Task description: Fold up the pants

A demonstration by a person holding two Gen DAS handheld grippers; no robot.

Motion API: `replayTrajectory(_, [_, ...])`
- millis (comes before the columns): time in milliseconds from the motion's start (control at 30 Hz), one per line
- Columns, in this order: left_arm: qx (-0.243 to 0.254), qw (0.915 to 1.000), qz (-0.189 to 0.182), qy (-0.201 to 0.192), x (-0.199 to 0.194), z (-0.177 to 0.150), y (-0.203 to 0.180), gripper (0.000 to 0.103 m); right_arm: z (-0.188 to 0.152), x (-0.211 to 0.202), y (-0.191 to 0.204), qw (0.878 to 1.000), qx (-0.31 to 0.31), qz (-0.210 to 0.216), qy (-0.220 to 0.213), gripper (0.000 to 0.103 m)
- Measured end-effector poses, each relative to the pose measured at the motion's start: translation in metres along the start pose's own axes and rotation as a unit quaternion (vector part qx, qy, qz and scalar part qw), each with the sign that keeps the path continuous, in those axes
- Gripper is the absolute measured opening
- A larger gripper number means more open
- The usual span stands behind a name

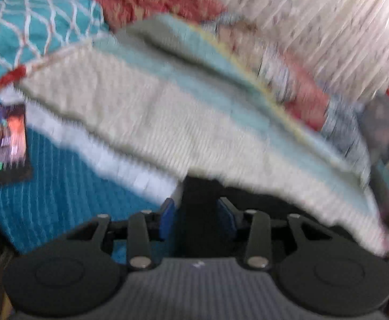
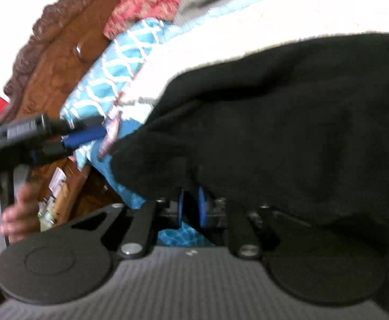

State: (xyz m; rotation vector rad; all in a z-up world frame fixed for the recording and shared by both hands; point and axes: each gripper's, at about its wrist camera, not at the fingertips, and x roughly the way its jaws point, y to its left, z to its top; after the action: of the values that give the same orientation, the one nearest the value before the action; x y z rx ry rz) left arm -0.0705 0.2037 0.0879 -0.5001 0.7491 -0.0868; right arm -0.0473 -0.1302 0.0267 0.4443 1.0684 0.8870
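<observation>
The left tool [image 1: 196, 217] is seen with its blue pads [image 1: 167, 217] spread apart; a dark strip of fabric stands in the gap, but no pad is seen pressing on it. In the right wrist view the left tool [image 2: 93, 130] is carried by a hand [image 2: 18, 210] at the left, apart from the cloth. The right tool [image 2: 193, 208] is nearly pressed together, its pads pinching an edge of the black pants [image 2: 287, 133]; the pants are draped over its fingers, above a teal bedspread [image 1: 61, 186]; a phone [image 1: 7, 144] lies on the bedspread; cream and pale-blue folded blankets [image 1: 181, 122] are blurred behind.
</observation>
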Motion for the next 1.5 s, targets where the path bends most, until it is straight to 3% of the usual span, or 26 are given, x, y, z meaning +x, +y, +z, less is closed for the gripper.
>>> replayTrajectory(133, [0.036,0.9989,-0.028,-0.01,0.009,0.009,-0.033,0.043,0.0,-0.036,-0.01,0.997,0.016,0.001,-0.079,0.028])
replayTrajectory(300, [0.067,0.9958,-0.027,0.057,0.059,-0.018,-0.067,0.043,-0.019,-0.078,-0.039,0.988,0.055,-0.06,-0.129,0.028])
replayTrajectory(400, [0.102,0.9904,0.014,0.093,0.083,-0.043,-0.079,0.043,-0.039,-0.088,-0.057,0.981,0.102,-0.093,-0.139,0.028])
replayTrajectory(467, [0.141,0.9841,0.05,0.096,0.089,-0.061,-0.082,0.043,-0.048,-0.089,-0.065,0.977,0.12,-0.116,-0.132,0.027])
replayTrajectory(533, [0.19,0.9738,0.09,0.087,0.094,-0.079,-0.083,0.045,-0.06,-0.092,-0.077,0.976,0.138,-0.111,-0.129,0.026])
replayTrajectory(633, [0.235,0.9621,0.112,0.08,0.092,-0.087,-0.092,0.045,-0.061,-0.093,-0.082,0.974,0.145,-0.101,-0.138,0.026])
replayTrajectory(733, [0.222,0.965,0.112,0.082,0.084,-0.077,-0.098,0.045,-0.057,-0.111,-0.079,0.975,0.129,-0.103,-0.146,0.027])
replayTrajectory(833, [0.205,0.9722,0.088,0.07,0.071,-0.064,-0.106,0.046,-0.06,-0.144,-0.082,0.965,0.115,-0.126,-0.199,0.034])
replayTrajectory(933, [0.209,0.9752,0.056,0.049,0.063,-0.057,-0.124,0.048,-0.074,-0.187,-0.092,0.941,0.127,-0.167,-0.267,0.035])
replayTrajectory(1000, [0.206,0.9769,0.028,0.048,0.062,-0.055,-0.137,0.051,-0.088,-0.223,-0.103,0.914,0.147,-0.205,-0.318,0.036])
replayTrajectory(1133, [0.187,0.9777,-0.036,0.088,0.076,-0.059,-0.163,0.053,-0.127,-0.296,-0.134,0.842,0.219,-0.265,-0.416,0.037])
replayTrajectory(1267, [0.166,0.971,-0.078,0.154,0.108,-0.078,-0.186,0.053,-0.161,-0.348,-0.16,0.774,0.274,-0.311,-0.478,0.038])
replayTrajectory(1400, [0.178,0.9618,-0.079,0.192,0.14,-0.107,-0.208,0.053,-0.182,-0.376,-0.182,0.723,0.309,-0.338,-0.517,0.039])
replayTrajectory(1500, [0.177,0.9549,-0.049,0.234,0.168,-0.129,-0.212,0.052,-0.192,-0.386,-0.201,0.704,0.322,-0.35,-0.527,0.042])
